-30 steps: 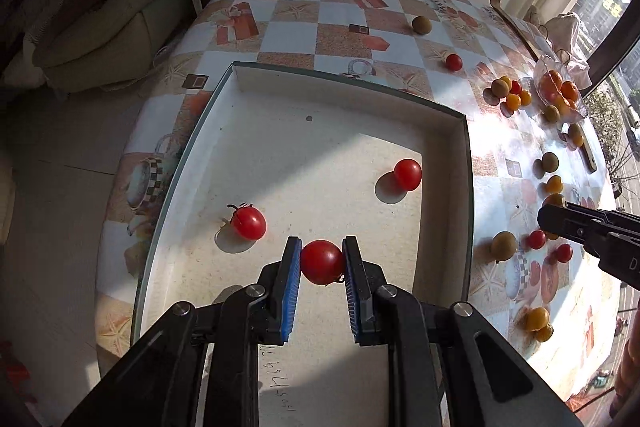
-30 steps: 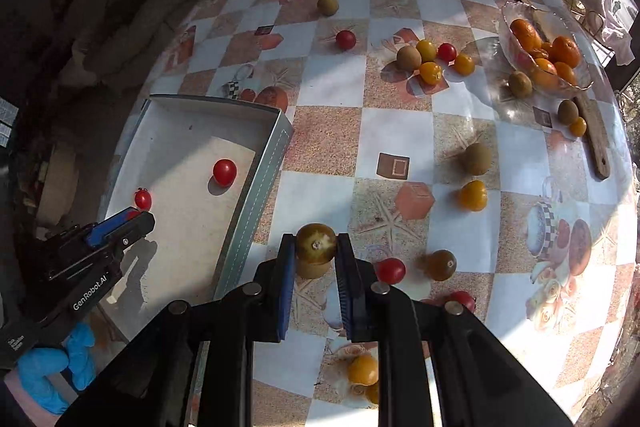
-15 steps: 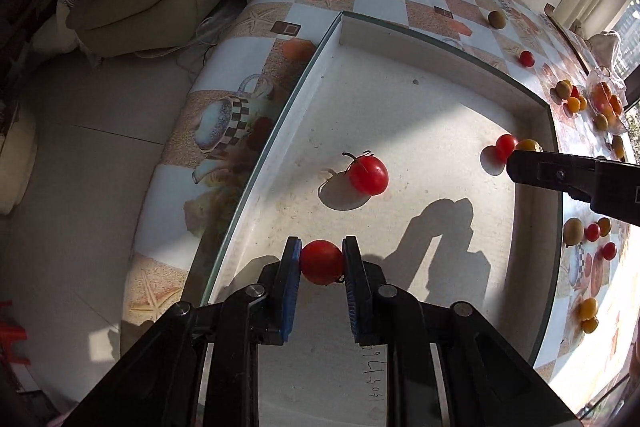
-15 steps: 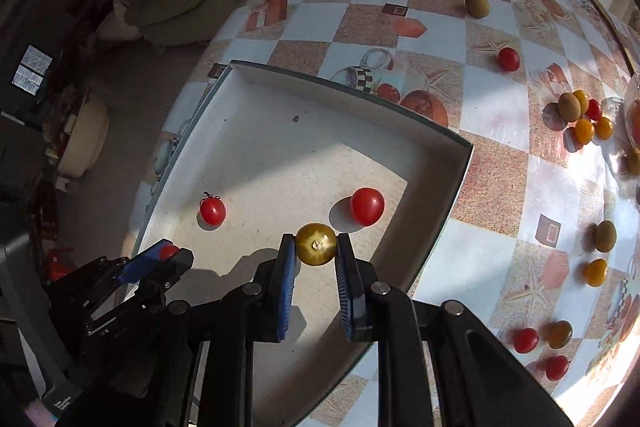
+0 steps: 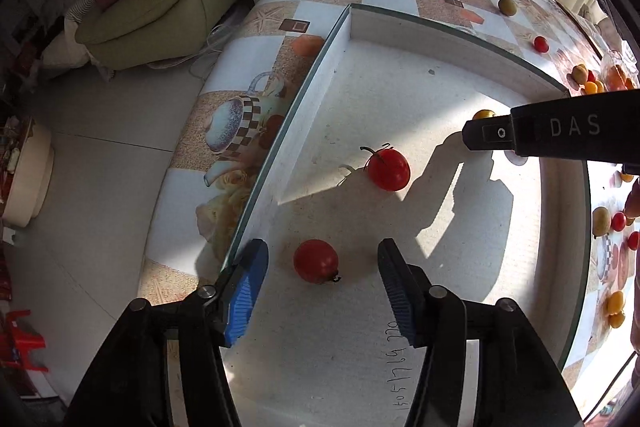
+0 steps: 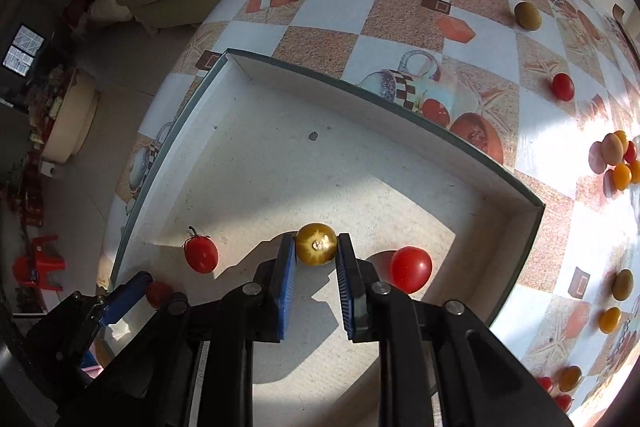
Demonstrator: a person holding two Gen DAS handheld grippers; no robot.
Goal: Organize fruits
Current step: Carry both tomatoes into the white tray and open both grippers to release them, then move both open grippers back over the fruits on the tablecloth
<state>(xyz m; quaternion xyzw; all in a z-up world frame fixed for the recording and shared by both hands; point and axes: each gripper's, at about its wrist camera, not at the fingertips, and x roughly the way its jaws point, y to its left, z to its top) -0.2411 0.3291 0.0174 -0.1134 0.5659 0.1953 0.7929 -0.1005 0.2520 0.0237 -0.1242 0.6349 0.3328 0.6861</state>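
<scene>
A white tray lies on the patterned table. My left gripper is open over the tray's near left corner, with a red tomato lying loose on the tray floor between its fingers. A second red tomato with a stem lies further in. My right gripper is shut on a yellow-brown tomato and holds it over the tray. Beside it lie a red tomato on the right and the stemmed one on the left. The right gripper also shows in the left wrist view.
Loose tomatoes lie on the table right of the tray: a green-brown one, a red one, a yellow and red cluster, more at the near right. The table edge and floor are to the left; a sofa stands beyond.
My left gripper opened and let the red tomato down onto the tray floor near the left wall. My right gripper carried the yellow-brown tomato from the table to over the tray.
</scene>
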